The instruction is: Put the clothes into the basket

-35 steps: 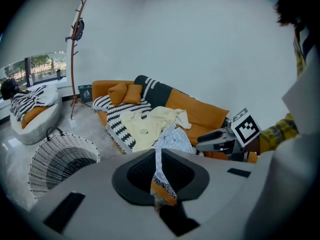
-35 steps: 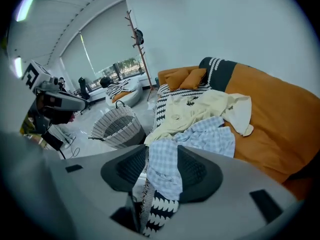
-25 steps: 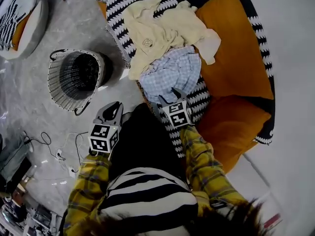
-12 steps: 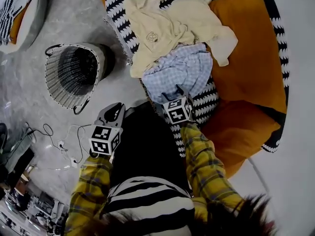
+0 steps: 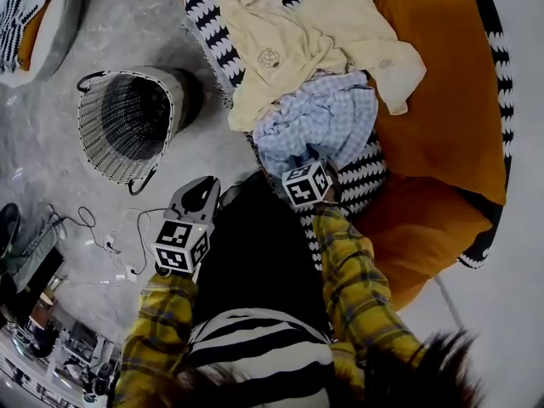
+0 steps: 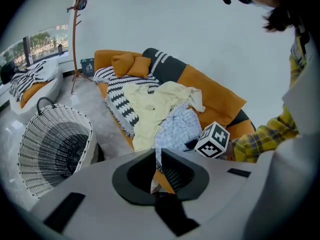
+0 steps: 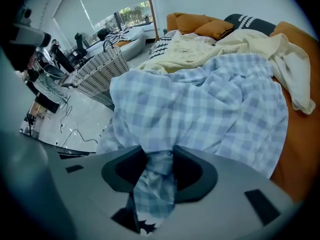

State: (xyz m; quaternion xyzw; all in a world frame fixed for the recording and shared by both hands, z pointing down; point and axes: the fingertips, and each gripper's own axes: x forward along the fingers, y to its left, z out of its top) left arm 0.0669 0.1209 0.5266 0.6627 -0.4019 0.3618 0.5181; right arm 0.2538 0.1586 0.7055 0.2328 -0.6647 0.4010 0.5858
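A blue checked shirt point(image 5: 321, 124) lies on the sofa under a pile of pale yellow clothes point(image 5: 293, 36). My right gripper point(image 5: 316, 165) points down into the shirt's near edge. Its jaws are closing, and a bunched fold of the blue checked shirt point(image 7: 210, 104) is pinched between them at my right gripper point(image 7: 160, 160). My left gripper point(image 5: 198, 194) hangs over the floor beside the person's dark lap, jaws together with nothing between them, as its own view of my left gripper point(image 6: 155, 156) shows. The woven basket point(image 5: 127, 126) stands on the floor to the left, holding nothing.
The orange sofa point(image 5: 442, 126) carries a black-and-white throw point(image 5: 367, 173) under the clothes. Cables point(image 5: 110, 245) trail over the grey floor near the left hand. Another cushioned seat point(image 5: 34, 15) sits far left, and a coat stand point(image 6: 75, 34) rises behind the basket point(image 6: 52, 149).
My right gripper has sunk into the near edge of the blue checked shirt and taken a fold between its jaws. The left gripper has scarcely moved.
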